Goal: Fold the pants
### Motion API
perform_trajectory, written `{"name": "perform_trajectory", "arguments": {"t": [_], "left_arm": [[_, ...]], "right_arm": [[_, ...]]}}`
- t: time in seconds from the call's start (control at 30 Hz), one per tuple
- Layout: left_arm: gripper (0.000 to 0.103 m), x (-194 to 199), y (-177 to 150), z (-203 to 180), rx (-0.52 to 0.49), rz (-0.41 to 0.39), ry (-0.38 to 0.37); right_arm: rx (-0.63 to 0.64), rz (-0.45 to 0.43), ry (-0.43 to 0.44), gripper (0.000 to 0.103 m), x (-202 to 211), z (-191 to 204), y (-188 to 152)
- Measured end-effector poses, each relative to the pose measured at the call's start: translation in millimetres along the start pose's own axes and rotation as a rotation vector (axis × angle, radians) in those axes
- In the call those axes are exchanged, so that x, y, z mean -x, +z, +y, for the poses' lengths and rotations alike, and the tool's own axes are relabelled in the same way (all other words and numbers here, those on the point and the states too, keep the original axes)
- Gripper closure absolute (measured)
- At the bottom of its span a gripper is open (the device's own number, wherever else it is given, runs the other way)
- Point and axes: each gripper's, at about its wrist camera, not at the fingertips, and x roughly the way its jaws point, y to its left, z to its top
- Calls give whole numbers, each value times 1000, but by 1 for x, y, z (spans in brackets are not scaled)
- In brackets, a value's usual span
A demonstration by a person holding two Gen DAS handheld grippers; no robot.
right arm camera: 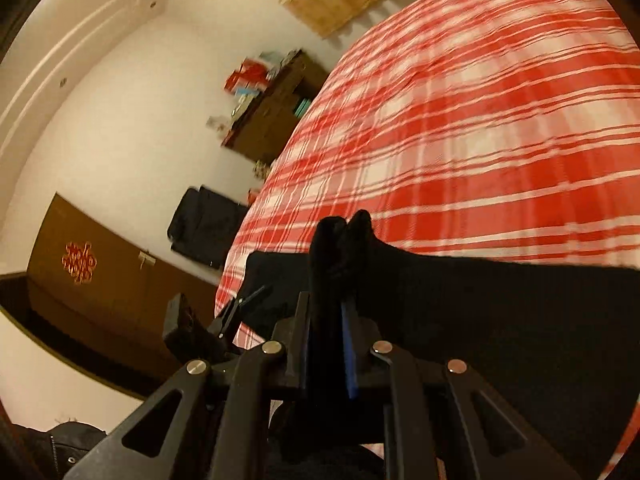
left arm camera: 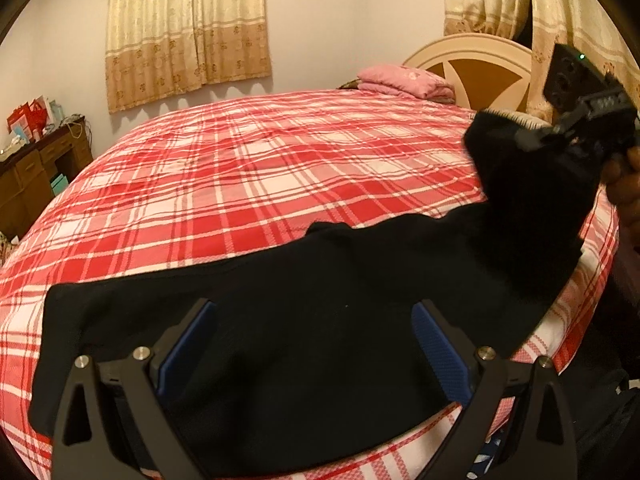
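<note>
Black pants point(left arm camera: 320, 280) lie across the near edge of a bed with a red and white plaid cover point(left arm camera: 260, 168). My left gripper point(left arm camera: 312, 320) is open, its blue pads point(left arm camera: 440, 352) spread wide just above the pants' middle. My right gripper point(right arm camera: 326, 304) is shut on one end of the pants point(right arm camera: 340, 240) and holds it lifted off the bed. In the left wrist view the right gripper point(left arm camera: 520, 136) shows at the far right, with the raised cloth hanging from it. In the right wrist view the left gripper point(right arm camera: 240, 304) shows at the lower left.
A folded pink blanket point(left arm camera: 404, 80) lies by the headboard point(left arm camera: 476, 68). A brown desk point(left arm camera: 36, 176) with boxes stands to the left of the bed. Curtains point(left arm camera: 188, 28) hang on the far wall. A dark bag point(right arm camera: 204, 228) sits by the bed's foot.
</note>
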Motion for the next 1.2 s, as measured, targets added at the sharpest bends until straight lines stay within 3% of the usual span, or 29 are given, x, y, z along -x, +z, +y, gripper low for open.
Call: {"name": "perform_trajectory", "arguments": {"t": [0.23,0.33,0.4,0.47,0.7,0.8,0.93,1.0,1.07,1.1,1.17,1.2], "left_arm": [[3,-1,-1,-6,7,5,-30],[3,-1,-1,-10,-1,9,-46],[3,-2,0,-12,6,13,-72],[3,-5,1,-14,29,21,-114],[3,-21,11,-44,44,41,-226],[4,-30,19,-59,30,47,-265],[15,-50,25,-76,25,107,-335],[26,-59,24,-79,33,135,-344],[44,-65,24,-80,41,156,-347],[48,-65,24,-81,39,151,-344],[70,-61,26,-80,37,142,-357],[74,-59,27,-79,39,139,-361]], "right_arm": [[100,187,-158,88,-82,-8,-14],[80,242,-134,69,-94,-20,-25],[77,237,-68,50,-85,-19,-29],[91,217,-34,48,-69,-17,-31],[23,99,-171,48,-8,-53,-30],[-14,70,-170,48,6,-65,-34],[-11,47,-172,48,16,-68,-41],[-7,35,-174,48,18,-68,-42],[-8,27,-174,48,19,-69,-42],[-10,20,-176,48,21,-71,-41],[-13,9,-183,48,24,-74,-40],[-13,5,-189,48,26,-75,-41]]}}
